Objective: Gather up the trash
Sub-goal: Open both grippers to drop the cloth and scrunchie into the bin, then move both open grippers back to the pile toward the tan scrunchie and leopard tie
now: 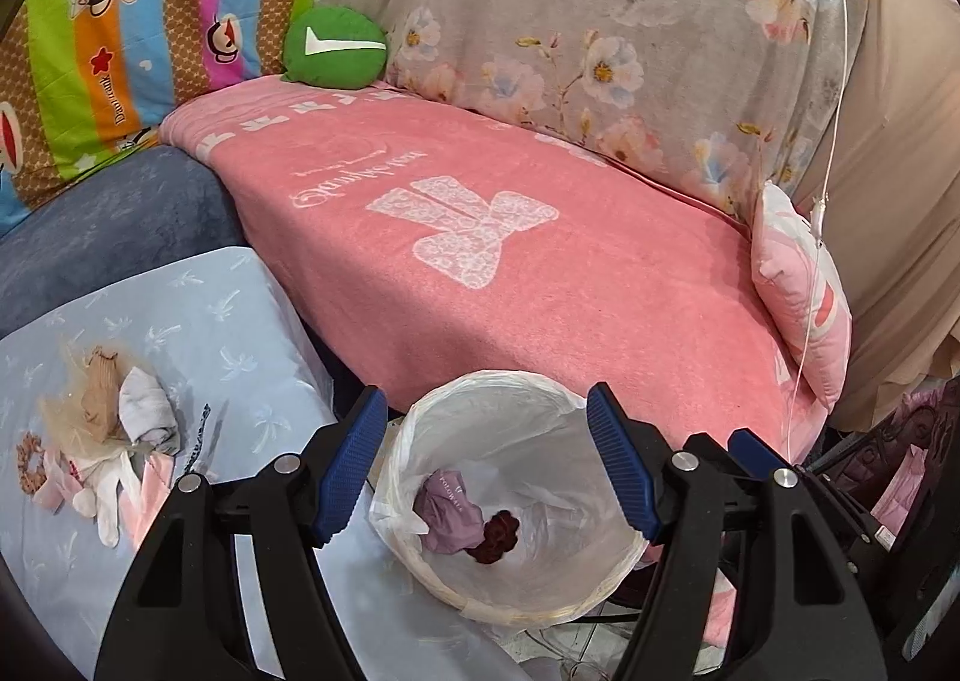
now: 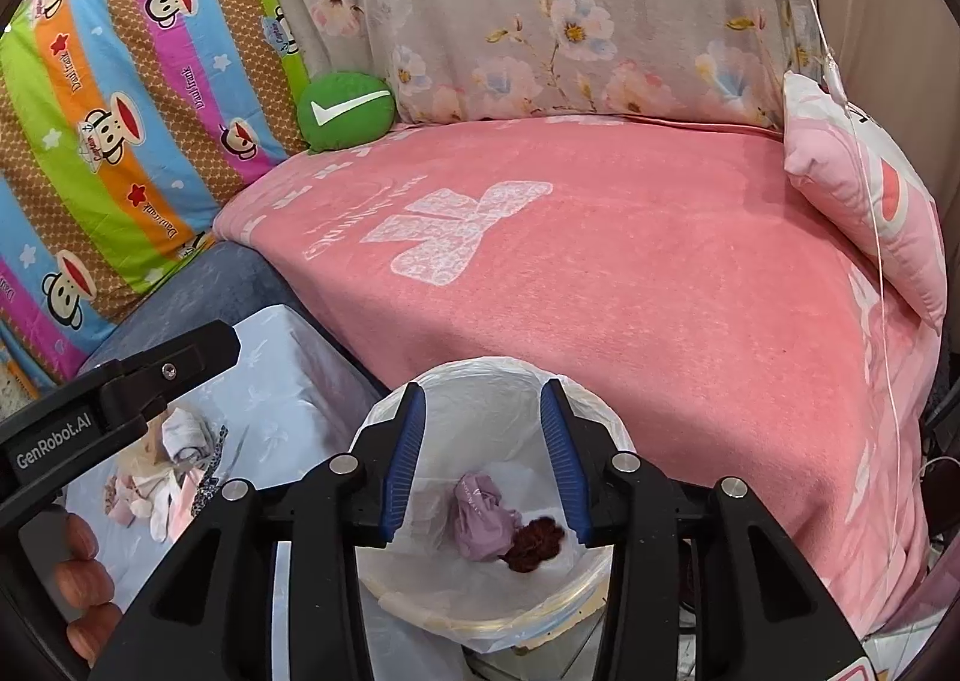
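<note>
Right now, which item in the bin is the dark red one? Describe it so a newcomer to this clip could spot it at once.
Start at the pink blanket on the sofa; just in front of it stands a round bin lined with a white bag. Two items lie at the bottom. The dark red ruffled clump sits right of the crumpled lilac wrapper, smaller and far darker.

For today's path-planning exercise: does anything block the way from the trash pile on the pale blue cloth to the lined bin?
Nothing visible does: the trash pile lies uncovered, and the lined bin beside it is open-topped.
</note>
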The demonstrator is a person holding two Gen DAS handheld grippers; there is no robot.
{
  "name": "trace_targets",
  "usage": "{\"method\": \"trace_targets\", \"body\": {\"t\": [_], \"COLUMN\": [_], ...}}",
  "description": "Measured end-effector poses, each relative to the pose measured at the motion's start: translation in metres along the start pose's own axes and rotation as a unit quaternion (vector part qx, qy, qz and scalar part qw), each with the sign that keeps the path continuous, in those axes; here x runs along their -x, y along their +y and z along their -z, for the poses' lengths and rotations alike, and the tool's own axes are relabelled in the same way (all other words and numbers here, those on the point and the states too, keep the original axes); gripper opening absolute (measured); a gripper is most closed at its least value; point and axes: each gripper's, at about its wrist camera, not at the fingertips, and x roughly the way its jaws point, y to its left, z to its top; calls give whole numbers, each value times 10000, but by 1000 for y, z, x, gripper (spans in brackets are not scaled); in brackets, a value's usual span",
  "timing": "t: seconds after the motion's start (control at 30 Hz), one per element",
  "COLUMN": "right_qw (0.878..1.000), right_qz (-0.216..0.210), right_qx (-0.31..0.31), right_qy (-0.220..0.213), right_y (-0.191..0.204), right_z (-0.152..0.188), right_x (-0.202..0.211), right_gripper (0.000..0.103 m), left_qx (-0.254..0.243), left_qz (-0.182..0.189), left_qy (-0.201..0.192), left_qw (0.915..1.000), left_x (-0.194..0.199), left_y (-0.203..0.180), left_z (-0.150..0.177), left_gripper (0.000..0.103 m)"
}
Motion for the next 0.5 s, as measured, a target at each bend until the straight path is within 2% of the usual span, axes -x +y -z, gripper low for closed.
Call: {"method": "trace_targets", "body": {"t": [0.37, 0.5], "right_qw": [9997, 9993], "right_qz": [-147, -203], "right_qx": [194, 293], "right_qy": [83, 99], "right_y": [24, 38], "right_z": [7, 10], "right_x": [-2, -2], "right_gripper": [44, 48], "left_qx": [201, 300], "left_qz": [-179, -265], "left_qy": [-13, -28], "left_qw": [9996, 9992], "left_x": [7, 10], "left_y": [21, 34], "left_z": [6, 7], "left_gripper": [66, 66]}}
